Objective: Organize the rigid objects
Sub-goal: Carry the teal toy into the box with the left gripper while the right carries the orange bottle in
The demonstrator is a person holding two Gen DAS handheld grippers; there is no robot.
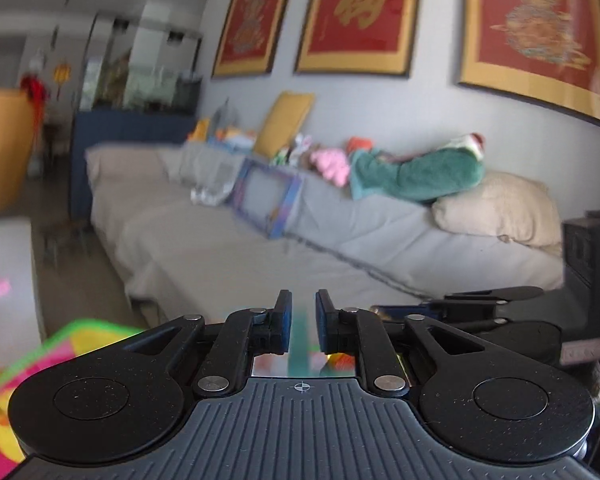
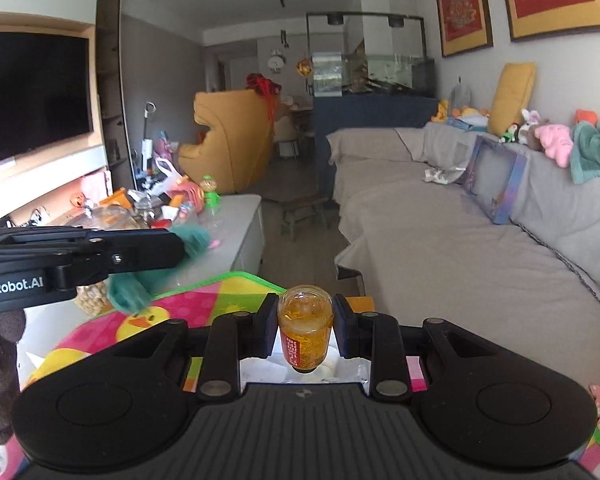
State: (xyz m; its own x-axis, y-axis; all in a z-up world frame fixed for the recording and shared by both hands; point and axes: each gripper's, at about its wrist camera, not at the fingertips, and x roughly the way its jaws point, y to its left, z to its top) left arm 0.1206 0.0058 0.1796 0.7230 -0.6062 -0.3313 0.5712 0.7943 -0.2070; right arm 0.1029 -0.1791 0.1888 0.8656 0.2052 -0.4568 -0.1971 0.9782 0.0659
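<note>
Jar (image 2: 305, 326) of amber, honey-coloured contents sits pinched between the two black pads of the right gripper (image 2: 305, 326), held sideways so its round glass base faces forward and its dark cap points back toward the gripper body; a red label wraps the part nearest the cap. The pads press on its opposite sides, and it hangs clear above a bright play mat (image 2: 204, 308) printed with a yellow duck.

Off to the left of those jaws, the left gripper (image 2: 178, 248) reaches across with a teal, soft-looking object (image 2: 132, 294) at its tip, blurred in this view.

In the left wrist view, the left gripper (image 1: 303, 316) has its blue-padded jaws drawn nearly together on a thin teal strip (image 1: 300, 344) that runs back between them; what the strip belongs to is too blurred to tell. Ahead of these jaws lies a grey-covered sofa (image 1: 260, 248), and the right gripper (image 1: 480, 300) shows just to their right.
</note>
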